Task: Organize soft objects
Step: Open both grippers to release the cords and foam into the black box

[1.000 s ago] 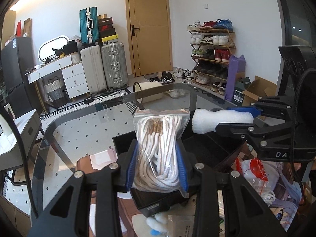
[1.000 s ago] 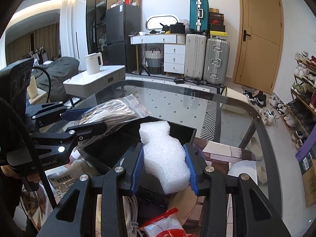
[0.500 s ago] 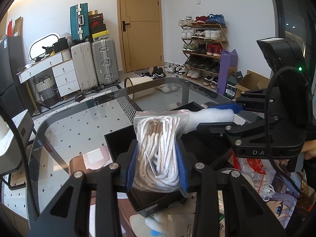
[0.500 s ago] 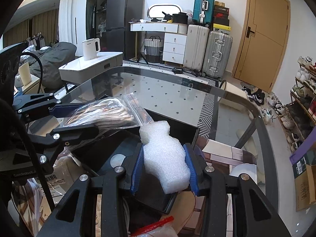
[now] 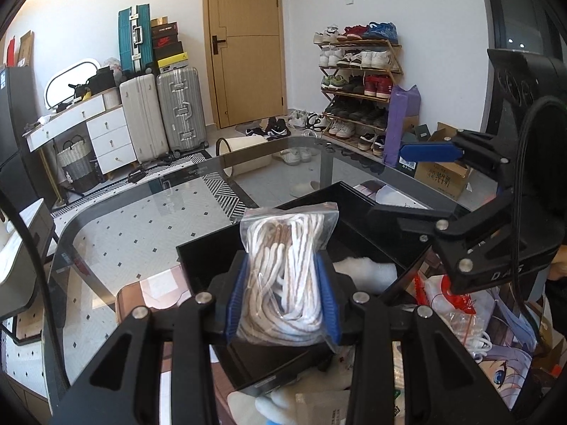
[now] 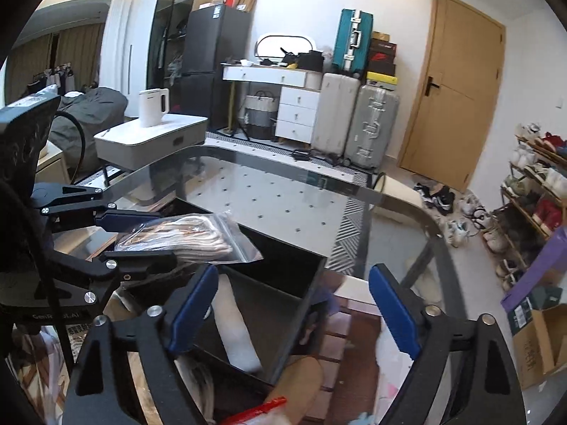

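Rope bag (image 5: 285,276), clear plastic over white coils, sits clamped in left fingers (image 5: 236,304); right fingers (image 6: 193,302) are opening, empty.

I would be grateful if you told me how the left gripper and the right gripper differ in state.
The left gripper is clamped on the bag of rope; the right gripper is opening, with nothing between its pads. Both hover over the black box, where the white foam piece lies.
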`<state>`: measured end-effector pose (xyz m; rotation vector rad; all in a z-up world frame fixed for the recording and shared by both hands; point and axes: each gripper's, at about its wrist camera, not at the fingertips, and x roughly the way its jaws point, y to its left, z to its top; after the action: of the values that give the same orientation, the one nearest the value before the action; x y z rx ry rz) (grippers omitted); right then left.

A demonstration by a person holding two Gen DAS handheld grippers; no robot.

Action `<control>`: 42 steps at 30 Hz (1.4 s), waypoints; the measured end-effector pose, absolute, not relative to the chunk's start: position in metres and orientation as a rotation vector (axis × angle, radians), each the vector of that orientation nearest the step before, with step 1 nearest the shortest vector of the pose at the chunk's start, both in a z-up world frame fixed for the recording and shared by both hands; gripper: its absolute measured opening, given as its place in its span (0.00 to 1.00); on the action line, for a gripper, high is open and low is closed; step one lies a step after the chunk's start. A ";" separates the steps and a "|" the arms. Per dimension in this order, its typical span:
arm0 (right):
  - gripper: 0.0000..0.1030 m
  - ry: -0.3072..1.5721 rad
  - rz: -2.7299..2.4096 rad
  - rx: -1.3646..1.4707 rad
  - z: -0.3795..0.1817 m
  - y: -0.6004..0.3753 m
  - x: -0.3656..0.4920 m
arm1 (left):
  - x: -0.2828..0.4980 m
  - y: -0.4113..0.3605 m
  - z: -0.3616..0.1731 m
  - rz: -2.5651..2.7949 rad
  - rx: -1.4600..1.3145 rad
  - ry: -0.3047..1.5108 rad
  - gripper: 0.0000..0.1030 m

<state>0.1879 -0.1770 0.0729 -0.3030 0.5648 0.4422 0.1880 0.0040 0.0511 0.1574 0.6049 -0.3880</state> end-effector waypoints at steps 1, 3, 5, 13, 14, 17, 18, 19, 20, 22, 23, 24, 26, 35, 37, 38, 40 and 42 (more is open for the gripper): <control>0.87 0.569 0.439 -0.300 0.073 -0.179 0.187 | 0.188 0.003 0.051 -0.393 0.162 0.605 0.37; 0.87 0.573 0.432 -0.298 0.073 -0.183 0.186 | 0.187 0.002 0.052 -0.384 0.171 0.605 0.47; 0.87 0.577 0.429 -0.291 0.074 -0.186 0.185 | 0.185 0.002 0.053 -0.343 0.181 0.593 0.65; 0.92 0.568 0.421 -0.258 0.078 -0.196 0.163 | 0.171 0.017 0.063 -0.243 0.161 0.553 1.00; 0.93 0.568 0.421 -0.252 0.079 -0.195 0.161 | 0.171 0.018 0.062 -0.224 0.169 0.560 1.00; 0.93 0.569 0.414 -0.240 0.081 -0.199 0.152 | 0.170 0.022 0.059 -0.185 0.187 0.572 1.00; 0.93 0.569 0.411 -0.238 0.081 -0.200 0.149 | 0.169 0.023 0.058 -0.169 0.186 0.576 1.00; 0.93 0.572 0.411 -0.237 0.082 -0.201 0.147 | 0.169 0.025 0.056 -0.148 0.188 0.582 1.00; 0.94 0.573 0.409 -0.236 0.083 -0.202 0.146 | 0.169 0.026 0.056 -0.126 0.190 0.586 1.00; 0.94 0.571 0.403 -0.230 0.084 -0.205 0.141 | 0.168 0.028 0.053 -0.107 0.187 0.590 1.00; 0.94 0.570 0.402 -0.225 0.084 -0.206 0.139 | 0.166 0.030 0.053 -0.107 0.180 0.592 1.00; 0.94 0.569 0.402 -0.221 0.085 -0.207 0.137 | 0.164 0.032 0.053 -0.110 0.171 0.589 1.00; 0.94 0.571 0.402 -0.209 0.085 -0.210 0.133 | 0.159 0.034 0.053 -0.119 0.156 0.584 1.00; 0.98 0.606 0.420 -0.134 0.078 -0.221 0.114 | 0.131 0.044 0.052 -0.103 0.099 0.583 1.00; 0.99 0.613 0.427 -0.115 0.077 -0.223 0.108 | 0.122 0.046 0.052 -0.105 0.079 0.583 1.00; 0.99 0.616 0.428 -0.107 0.076 -0.224 0.106 | 0.119 0.045 0.053 -0.107 0.069 0.586 1.00; 0.99 0.621 0.430 -0.090 0.076 -0.227 0.101 | 0.113 0.045 0.054 -0.103 0.046 0.588 1.00; 0.99 0.623 0.434 -0.076 0.075 -0.230 0.095 | 0.105 0.045 0.054 -0.104 0.028 0.588 1.00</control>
<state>0.0949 -0.2301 0.0751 -0.0757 0.6234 0.4344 0.1046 0.0447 0.0535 0.0276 0.5881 -0.1045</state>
